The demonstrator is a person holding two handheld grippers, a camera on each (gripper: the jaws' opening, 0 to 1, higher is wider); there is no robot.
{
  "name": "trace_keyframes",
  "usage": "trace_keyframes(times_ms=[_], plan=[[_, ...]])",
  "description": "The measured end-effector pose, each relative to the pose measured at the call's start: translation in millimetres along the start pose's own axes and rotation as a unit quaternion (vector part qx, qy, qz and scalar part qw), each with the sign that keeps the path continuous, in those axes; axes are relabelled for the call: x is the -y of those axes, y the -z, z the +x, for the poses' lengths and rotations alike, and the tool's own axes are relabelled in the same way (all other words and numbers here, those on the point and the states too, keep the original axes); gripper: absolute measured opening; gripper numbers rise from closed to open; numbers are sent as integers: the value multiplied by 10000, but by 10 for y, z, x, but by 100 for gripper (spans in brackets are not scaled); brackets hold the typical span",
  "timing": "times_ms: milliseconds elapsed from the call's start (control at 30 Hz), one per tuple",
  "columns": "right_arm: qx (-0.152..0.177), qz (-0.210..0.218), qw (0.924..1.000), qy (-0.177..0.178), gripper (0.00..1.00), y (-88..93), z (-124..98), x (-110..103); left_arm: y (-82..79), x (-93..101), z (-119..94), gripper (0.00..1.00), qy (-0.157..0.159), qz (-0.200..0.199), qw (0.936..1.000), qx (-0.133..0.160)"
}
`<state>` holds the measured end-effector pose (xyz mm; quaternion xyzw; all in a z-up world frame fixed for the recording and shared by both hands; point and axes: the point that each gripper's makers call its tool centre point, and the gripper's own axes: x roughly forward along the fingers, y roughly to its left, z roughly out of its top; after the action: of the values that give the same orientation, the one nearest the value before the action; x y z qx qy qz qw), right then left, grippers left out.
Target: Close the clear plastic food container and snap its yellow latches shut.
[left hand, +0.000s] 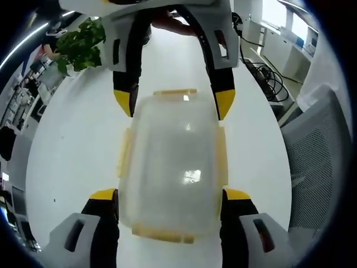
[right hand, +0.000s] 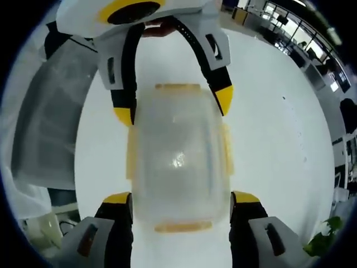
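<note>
In the left gripper view, the left gripper (left hand: 171, 195) is being cut off by the picture's bottom edge, and the container (left hand: 170, 167) is hiding the inner faces of its jaws. Whether the yellow latches (left hand: 124, 153) are lying snapped down or loose is not coming through the milky plastic, and the container's inside is staying too cloudy to read. The right gripper (left hand: 174, 103) is running out past the top edge there, a hand (left hand: 173, 22) behind it showing only in part. In the right gripper view, the right gripper (right hand: 179, 204) is being cropped at the bottom, and a plant (right hand: 323, 240) is being clipped at the table's (right hand: 268, 128) far corner.
</note>
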<state>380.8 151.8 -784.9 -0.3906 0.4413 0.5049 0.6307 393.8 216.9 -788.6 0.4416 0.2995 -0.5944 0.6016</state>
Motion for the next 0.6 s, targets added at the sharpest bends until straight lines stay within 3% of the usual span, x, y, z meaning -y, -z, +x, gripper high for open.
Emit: trace_keyframes(times_ms=[600], plan=[[-48,9,9999,-115,70,-129,61,-157,97,128,-73,74,-3,-33,9999,167]])
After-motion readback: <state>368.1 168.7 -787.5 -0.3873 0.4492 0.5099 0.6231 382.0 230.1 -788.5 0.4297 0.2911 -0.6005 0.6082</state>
